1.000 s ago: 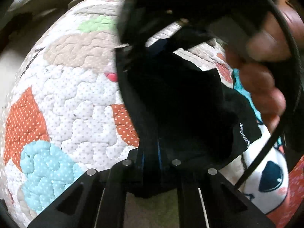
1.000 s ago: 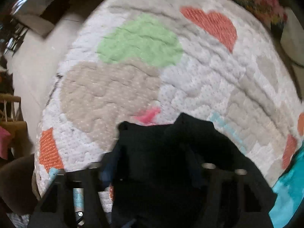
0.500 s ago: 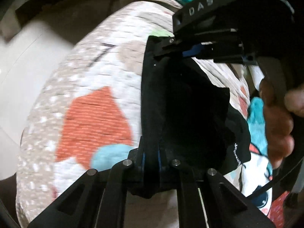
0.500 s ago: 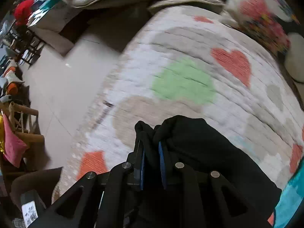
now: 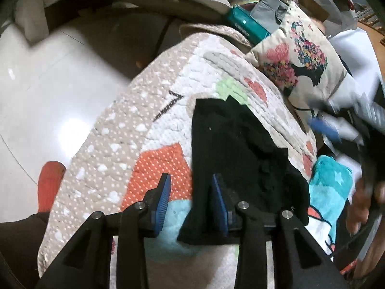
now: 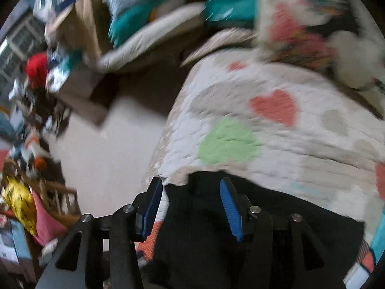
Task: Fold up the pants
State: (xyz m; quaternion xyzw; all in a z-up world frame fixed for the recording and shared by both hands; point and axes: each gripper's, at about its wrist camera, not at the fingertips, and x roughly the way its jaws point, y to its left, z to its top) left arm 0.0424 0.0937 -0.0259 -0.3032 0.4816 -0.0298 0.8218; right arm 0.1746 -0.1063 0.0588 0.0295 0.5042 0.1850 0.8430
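Note:
The black pants (image 5: 240, 159) lie folded in a long bundle on the patchwork quilt (image 5: 115, 159). My left gripper (image 5: 191, 195) hovers over their near left corner with its jaws opening. The cloth edge lies by the right pad, and the pads do not press on it. In the right wrist view the pants (image 6: 276, 228) spread dark below my right gripper (image 6: 191, 202). Its jaws are also opening, with cloth under the gap and no pad gripping it. A blurred hand (image 5: 361, 197) shows at the right edge of the left wrist view.
The quilt (image 6: 288, 144) drops off to pale floor (image 5: 48, 91) on the left. A printed pillow (image 5: 303, 57) rests at the far end and a turquoise blanket (image 5: 329, 180) lies to the right. Clutter and a wooden chair (image 6: 55, 192) stand across the floor.
Both grippers were shut on the pants and have let go. Their jaws now stand apart and the pants rest on the quilt. The right gripper has lifted away.

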